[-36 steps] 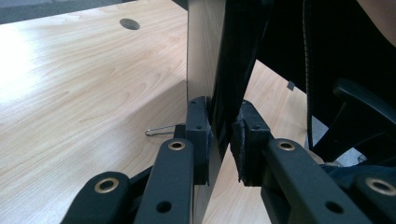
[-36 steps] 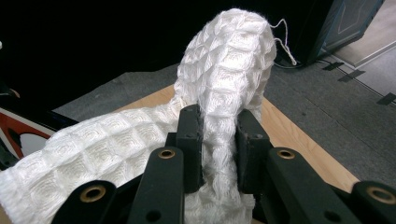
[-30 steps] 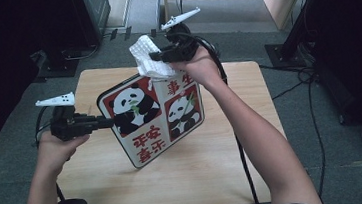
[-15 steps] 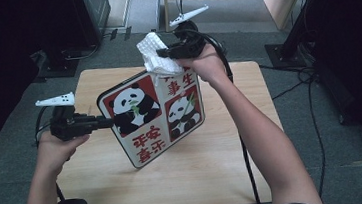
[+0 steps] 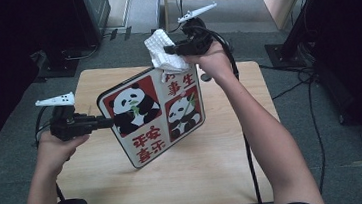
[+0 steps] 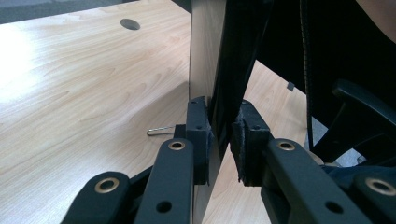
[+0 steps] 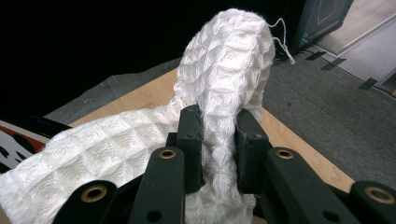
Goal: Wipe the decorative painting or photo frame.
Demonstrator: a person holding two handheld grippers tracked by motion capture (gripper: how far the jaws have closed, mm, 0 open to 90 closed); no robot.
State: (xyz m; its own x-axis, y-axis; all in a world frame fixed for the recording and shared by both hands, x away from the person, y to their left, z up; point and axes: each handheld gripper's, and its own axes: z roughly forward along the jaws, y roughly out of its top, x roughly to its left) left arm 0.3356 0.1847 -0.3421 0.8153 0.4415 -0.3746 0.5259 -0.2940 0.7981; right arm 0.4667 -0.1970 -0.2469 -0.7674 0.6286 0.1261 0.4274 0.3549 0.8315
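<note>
While the panda sign board (image 5: 155, 115) stands tilted on its lower edge near the middle of the wooden table (image 5: 215, 164), the left gripper (image 5: 101, 122) pinches its left edge, jaws clamped either side of the panel. Right gripper (image 5: 170, 49) nips a bunched white waffle cloth (image 5: 164, 51) at the board's far top corner.

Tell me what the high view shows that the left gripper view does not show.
High view alone: the board's printed face with pandas and red characters, and the right gripper pinching a white cloth at the board's top edge. Left gripper view alone: a thin wire clip lying on the table. Both: the left gripper clamped on the board's edge, and the wooden table.
</note>
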